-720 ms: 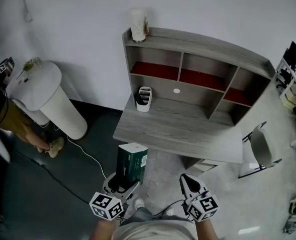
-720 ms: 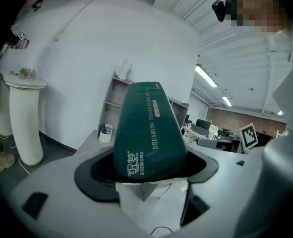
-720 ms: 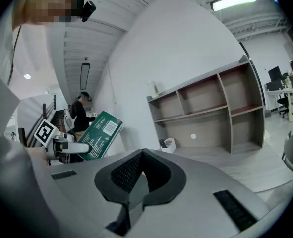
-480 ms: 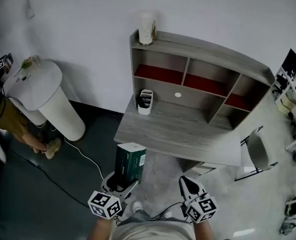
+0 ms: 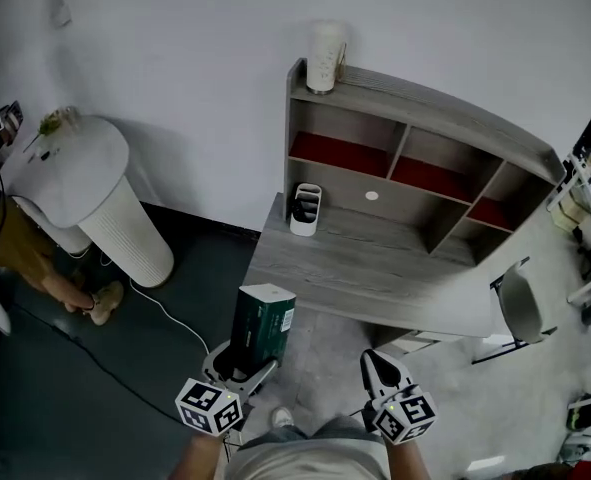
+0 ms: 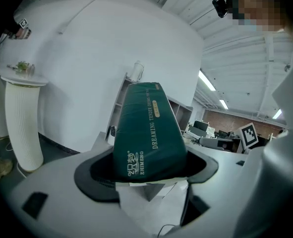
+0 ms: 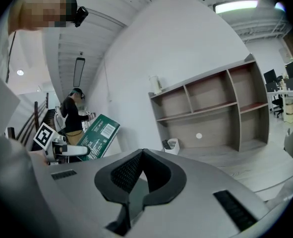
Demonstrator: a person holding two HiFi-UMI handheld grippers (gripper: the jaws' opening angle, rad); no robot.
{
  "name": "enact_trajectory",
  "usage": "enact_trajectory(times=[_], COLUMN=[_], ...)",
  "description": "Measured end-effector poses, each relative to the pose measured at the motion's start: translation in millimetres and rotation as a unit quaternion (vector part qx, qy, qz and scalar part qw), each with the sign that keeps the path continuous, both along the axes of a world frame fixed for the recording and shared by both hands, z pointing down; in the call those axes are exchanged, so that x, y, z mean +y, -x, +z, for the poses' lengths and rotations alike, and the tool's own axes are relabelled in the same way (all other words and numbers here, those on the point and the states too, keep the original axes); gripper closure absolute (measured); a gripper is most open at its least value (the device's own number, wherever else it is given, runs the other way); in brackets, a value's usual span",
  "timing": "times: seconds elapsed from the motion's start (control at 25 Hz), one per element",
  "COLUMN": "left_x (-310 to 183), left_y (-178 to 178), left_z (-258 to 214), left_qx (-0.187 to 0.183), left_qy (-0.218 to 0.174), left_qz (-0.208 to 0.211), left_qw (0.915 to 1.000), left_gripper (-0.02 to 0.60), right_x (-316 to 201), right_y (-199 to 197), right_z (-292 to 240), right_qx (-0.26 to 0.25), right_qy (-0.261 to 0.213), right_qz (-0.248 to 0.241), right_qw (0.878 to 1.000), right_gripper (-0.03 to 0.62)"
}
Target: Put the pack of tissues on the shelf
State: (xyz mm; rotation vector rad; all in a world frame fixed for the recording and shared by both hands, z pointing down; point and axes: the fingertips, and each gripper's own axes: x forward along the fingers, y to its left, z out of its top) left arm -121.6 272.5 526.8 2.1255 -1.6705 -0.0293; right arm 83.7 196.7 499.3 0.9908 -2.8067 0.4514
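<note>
Seemingly short of the desk edge, tissue pack clenched in left gripper; right gripper closed, empty.

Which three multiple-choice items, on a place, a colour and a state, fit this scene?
1. Where does the white pen holder stand? A on the floor; B on the desk, left rear; C atop the shelf.
2. What colour is the pack of tissues? A red; B yellow; C dark green.
3. How are the right gripper's jaws? A shut, empty; B shut on the pack; C wide apart.
Answers: B, its base rests on the desk; C, the wrapper held in the left gripper is green; A, the tips meet with nothing between.
</note>
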Motion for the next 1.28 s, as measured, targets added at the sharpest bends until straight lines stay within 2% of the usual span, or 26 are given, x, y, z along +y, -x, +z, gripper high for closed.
enact_trajectory(times=[0.28,0.48,0.72,1.0,1.28], left_x=[-28,-70,-161,-278,-367], left_y=[19,34,44,43,42], left_z=[19,25,18,-8,-37], left_qx=[0.004,-0.004,-0.019,-0.04,-0.102], left_qy=[0.015,0.022,0.023,0.009,-0.01], left_qz=[0.002,-0.007,-0.018,-0.032,-0.035], left_qw=[0.9999,0.9997,0.9994,0.9986,0.9941], left_gripper=[0.206,0.206,0.206,0.204,0.204], right_x=[-37,-87,-178,-281,-348], right_y=[14,31,44,41,24], right_z=[22,33,28,10,5], right_qx=[0.012,0.008,-0.001,-0.007,-0.013], right_qy=[0.024,0.03,0.028,0.016,0.016], right_qz=[0.02,0.014,-0.004,-0.025,-0.025], right_qw=[0.999,0.999,1.0,1.0,0.999], right_gripper=[0.568,0.568,0.568,0.568,0.568])
